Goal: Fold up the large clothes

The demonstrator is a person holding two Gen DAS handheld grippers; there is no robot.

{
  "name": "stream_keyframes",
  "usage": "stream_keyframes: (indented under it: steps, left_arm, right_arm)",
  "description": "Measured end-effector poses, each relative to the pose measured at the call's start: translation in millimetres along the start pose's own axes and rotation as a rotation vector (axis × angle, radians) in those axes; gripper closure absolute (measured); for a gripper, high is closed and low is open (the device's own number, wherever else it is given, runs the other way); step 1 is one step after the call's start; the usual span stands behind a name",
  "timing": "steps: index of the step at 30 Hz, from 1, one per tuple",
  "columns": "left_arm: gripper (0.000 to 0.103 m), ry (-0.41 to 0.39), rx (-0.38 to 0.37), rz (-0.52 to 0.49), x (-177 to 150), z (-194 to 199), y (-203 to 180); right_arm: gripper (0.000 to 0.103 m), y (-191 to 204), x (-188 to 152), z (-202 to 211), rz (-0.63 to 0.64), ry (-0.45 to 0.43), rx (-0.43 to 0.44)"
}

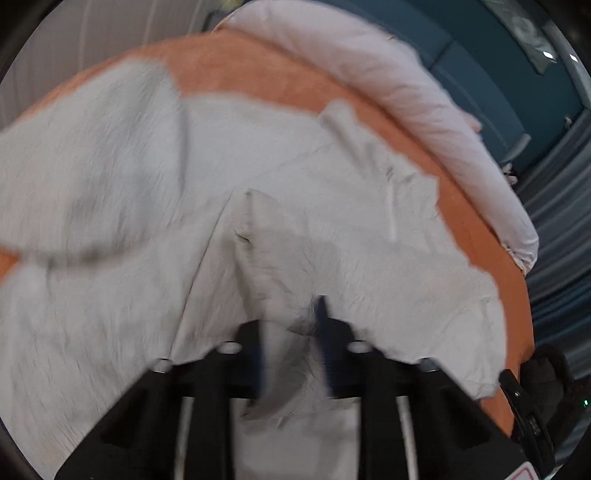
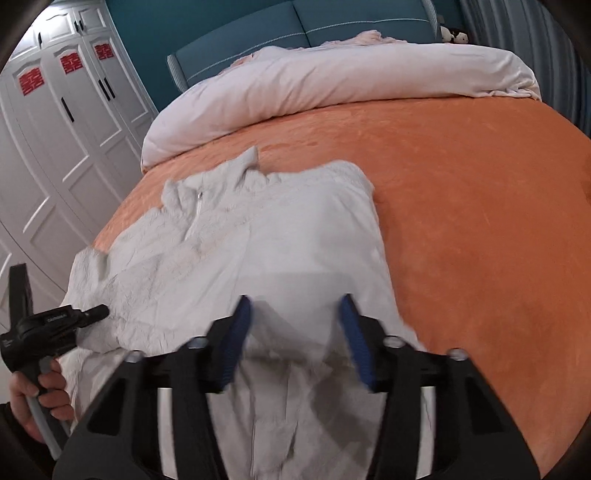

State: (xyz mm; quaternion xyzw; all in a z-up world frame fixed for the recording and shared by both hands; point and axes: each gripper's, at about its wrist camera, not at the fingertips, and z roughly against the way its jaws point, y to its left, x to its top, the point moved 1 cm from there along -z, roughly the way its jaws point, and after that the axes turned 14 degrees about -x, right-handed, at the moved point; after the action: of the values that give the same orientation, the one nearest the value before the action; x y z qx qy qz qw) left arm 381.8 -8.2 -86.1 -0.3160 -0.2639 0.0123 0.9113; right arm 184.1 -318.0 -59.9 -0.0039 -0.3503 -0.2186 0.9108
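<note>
Seen from the right wrist, a white wardrobe (image 2: 55,155) with red paper cut-outs on its doors fills the 9 to 10 o'clock side. Below it, at 8 o'clock, a hand (image 2: 35,391) holds the handle of the left gripper (image 2: 98,312), whose tip rests at the garment's near left edge. In the left wrist view, blurred, the left gripper (image 1: 291,350) is clenched on a fold of the pale grey garment (image 1: 221,177), with cloth bunched between its blue pads.

The garment (image 2: 258,236) lies spread on the orange bed cover (image 2: 461,206), its collar and zipper toward 11 o'clock and its hem nearest the camera. The right gripper (image 2: 295,332) sits over that hem at 6 o'clock with its pads apart and cloth between them; whether the pads press on it I cannot tell.

A pinkish-white duvet (image 2: 332,85) lies bunched across the 12 o'clock end of the bed, below a teal headboard (image 2: 295,22). A small plush toy (image 2: 454,35) sits at 1 o'clock.
</note>
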Motion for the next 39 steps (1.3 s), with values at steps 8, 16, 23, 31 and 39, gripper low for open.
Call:
stream_keyframes:
  steps: [8,16,23,31,39]
  left_arm:
    - [0.095,-0.078,0.109,-0.158,45,-10,-10]
    - [0.081,-0.045,0.191,-0.158,15,-49,30]
    - [0.079,-0.081,0.248,-0.237,1,-59,22]
    - [0.078,-0.101,0.276,-0.272,-3,-66,21]
    - [0.078,-0.107,0.308,-0.294,-5,-74,15]
  right_arm:
    - [0.089,17,25,-33,0.031,-0.02,-0.021]
    - [0.096,14,7,-75,0.071,0.063,-0.092]
    - [0.097,25,-1,-81,0.125,0.031,-0.144]
    - [0.097,23,-5,-83,0.111,0.003,-0.138]
    - [0.097,21,-7,-87,0.097,-0.018,-0.123]
